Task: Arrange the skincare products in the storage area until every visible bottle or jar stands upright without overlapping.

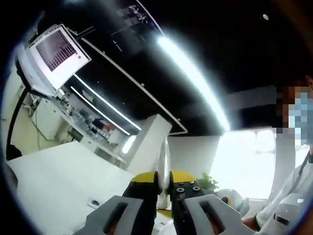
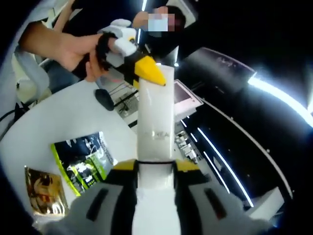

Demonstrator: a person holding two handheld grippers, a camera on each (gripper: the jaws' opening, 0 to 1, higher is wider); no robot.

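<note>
On the white table (image 2: 58, 122) lie two packets (image 2: 83, 161).

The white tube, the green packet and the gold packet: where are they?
white tube (image 2: 155, 132): right gripper view, on its printed middle.
green packet (image 2: 83, 164): right gripper view, on its front face.
gold packet (image 2: 45, 192): right gripper view, on its centre.

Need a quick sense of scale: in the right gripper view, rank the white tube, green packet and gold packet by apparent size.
1. white tube, though nearness to the camera inflates it.
2. green packet.
3. gold packet, partly cut off at the edge.
</note>
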